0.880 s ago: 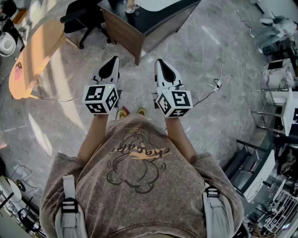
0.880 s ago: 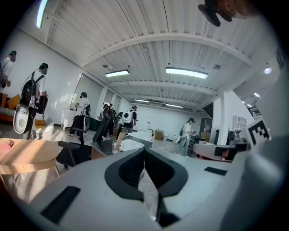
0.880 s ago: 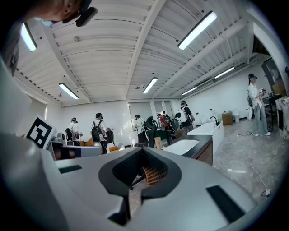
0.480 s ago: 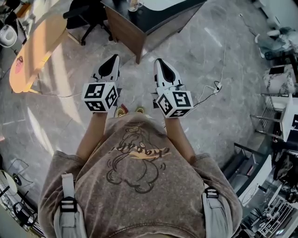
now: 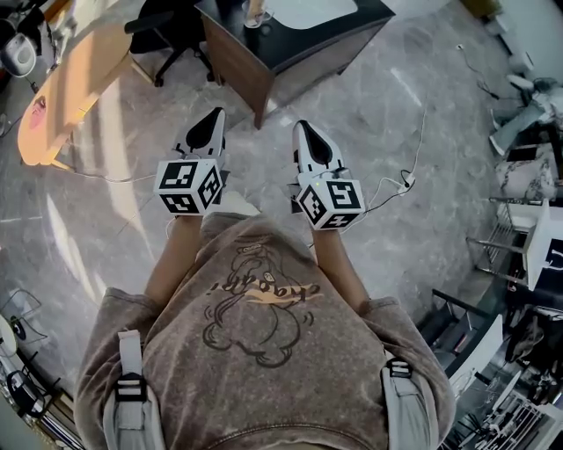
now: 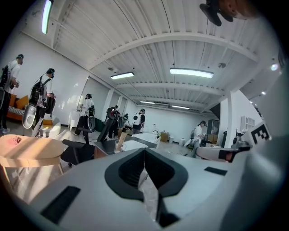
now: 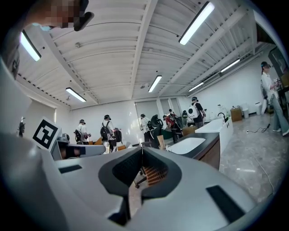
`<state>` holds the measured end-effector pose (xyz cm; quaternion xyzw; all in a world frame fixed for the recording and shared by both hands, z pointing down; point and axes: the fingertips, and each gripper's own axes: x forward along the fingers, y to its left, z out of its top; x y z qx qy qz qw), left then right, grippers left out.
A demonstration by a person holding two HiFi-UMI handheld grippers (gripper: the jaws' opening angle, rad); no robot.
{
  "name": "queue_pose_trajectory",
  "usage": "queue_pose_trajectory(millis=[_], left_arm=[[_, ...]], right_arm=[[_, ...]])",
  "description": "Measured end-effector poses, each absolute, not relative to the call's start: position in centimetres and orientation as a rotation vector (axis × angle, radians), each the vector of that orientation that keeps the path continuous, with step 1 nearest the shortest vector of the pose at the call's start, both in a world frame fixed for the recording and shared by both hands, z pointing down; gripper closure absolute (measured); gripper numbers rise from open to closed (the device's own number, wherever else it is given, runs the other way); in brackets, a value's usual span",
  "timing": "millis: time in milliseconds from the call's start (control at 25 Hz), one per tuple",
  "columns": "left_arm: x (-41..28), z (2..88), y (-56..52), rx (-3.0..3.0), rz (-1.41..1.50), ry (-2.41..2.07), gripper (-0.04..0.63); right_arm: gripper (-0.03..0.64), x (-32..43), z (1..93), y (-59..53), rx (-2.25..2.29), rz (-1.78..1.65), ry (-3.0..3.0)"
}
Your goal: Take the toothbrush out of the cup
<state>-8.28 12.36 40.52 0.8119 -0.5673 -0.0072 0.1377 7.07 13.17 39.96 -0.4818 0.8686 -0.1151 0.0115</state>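
Left gripper (image 5: 216,113), right gripper (image 5: 302,126): kept shut, empty, level ahead of torso as before. Saw counter (image 5: 295,39) shift slightly in head view. Cup (image 5: 255,14) with toothbrush (image 5: 256,5) remained well ahead on it, so judged approach only, no reach begun.

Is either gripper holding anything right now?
No, the left gripper and the right gripper are both shut with nothing between their jaws.

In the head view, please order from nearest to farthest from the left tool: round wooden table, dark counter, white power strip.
1. dark counter, just ahead, slightly right.
2. round wooden table, to the left.
3. white power strip, far right on the floor.
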Motion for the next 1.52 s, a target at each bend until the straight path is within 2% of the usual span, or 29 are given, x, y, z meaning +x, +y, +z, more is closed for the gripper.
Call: queue_pose_trajectory(millis=[440,1520], left_arm=[[-8.9,40.6,7.8,2.323,-0.052,-1.691,0.578],[-11.4,41.0,-16.9,2.427,0.003,-1.52,0.578]], right_arm=[[0.6,7.3,41.0,9.4,-1.472,-0.368,2.752],[0.598,3.6,40.8,-14.4,-1.566,-0.361,2.728]])
